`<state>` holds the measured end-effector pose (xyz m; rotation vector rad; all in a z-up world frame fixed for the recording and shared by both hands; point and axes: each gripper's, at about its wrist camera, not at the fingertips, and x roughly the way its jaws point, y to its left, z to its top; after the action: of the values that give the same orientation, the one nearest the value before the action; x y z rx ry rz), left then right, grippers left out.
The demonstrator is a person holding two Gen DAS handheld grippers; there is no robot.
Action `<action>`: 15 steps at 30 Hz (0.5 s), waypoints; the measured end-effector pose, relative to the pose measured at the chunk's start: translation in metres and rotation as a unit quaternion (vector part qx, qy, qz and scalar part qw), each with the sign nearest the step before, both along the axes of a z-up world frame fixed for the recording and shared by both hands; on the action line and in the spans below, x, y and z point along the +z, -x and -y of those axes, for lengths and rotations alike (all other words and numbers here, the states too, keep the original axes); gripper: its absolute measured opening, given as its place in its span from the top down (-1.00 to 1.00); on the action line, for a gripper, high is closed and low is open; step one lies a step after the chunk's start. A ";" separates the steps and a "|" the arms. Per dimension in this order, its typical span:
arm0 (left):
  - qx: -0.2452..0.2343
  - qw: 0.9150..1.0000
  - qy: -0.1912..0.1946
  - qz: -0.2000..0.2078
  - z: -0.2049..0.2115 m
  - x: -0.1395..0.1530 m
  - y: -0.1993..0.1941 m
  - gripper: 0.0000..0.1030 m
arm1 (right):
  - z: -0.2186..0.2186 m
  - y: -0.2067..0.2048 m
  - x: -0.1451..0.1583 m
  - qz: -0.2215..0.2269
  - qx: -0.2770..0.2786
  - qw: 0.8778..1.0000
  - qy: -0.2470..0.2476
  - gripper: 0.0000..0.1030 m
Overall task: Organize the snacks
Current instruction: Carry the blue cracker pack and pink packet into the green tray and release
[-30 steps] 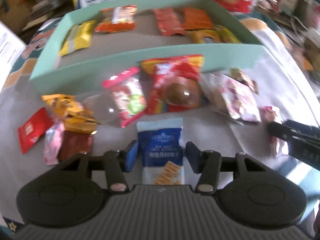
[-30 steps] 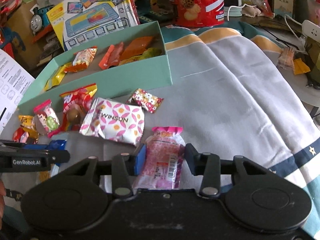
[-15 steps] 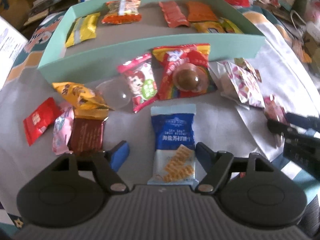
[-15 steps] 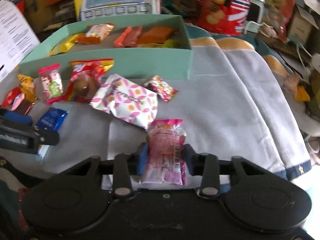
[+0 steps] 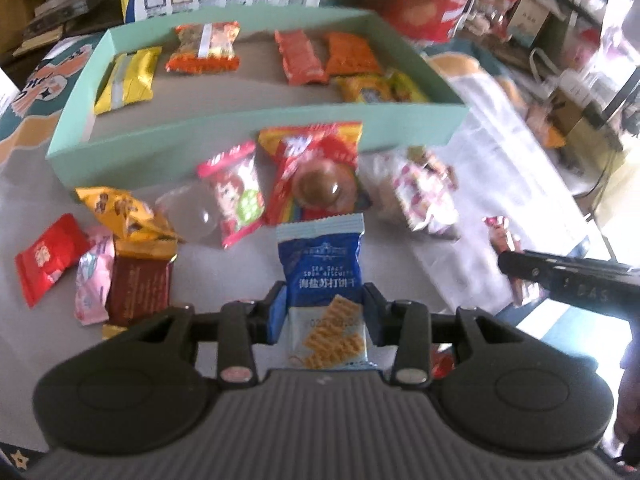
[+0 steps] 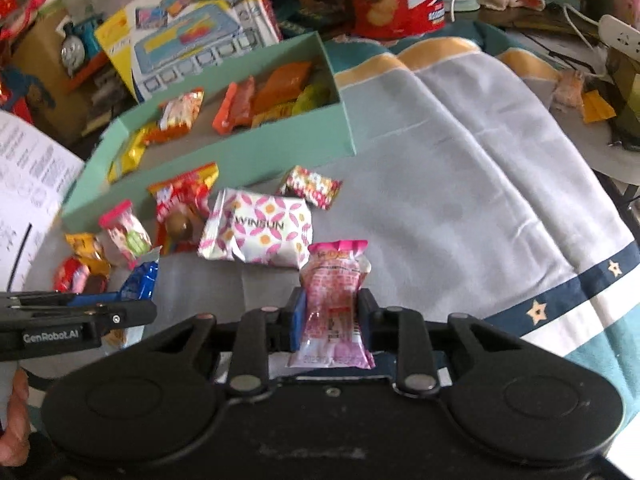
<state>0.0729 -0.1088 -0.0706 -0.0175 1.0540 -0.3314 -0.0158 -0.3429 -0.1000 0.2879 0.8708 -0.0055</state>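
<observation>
Both grippers loaded, ready to carry to the box.

The left gripper (image 5: 323, 312) is clamped on the blue biscuit packet (image 5: 322, 280); the right gripper (image 6: 330, 316) pinches the pink pouch (image 6: 335, 300), each packet standing between its fingers. Next, I judge, both lift over loose snacks to the green box (image 5: 256, 136) at the cloth's far edge.

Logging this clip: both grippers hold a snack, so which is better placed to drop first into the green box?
Left, probably. Its gripper with the biscuit pack faces the box squarely; the right gripper, gripping the pink pouch, sits off the box's right end.
</observation>
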 end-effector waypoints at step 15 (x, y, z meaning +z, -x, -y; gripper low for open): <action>0.040 0.996 0.050 0.062 -0.015 0.067 -0.112 0.24 | -0.017 -0.105 0.064 0.061 0.033 0.994 -0.084 0.49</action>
<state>0.1853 -0.0937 -0.0032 -0.1280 0.9110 -0.3080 0.0889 -0.3257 -0.0360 0.4118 0.7605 0.1462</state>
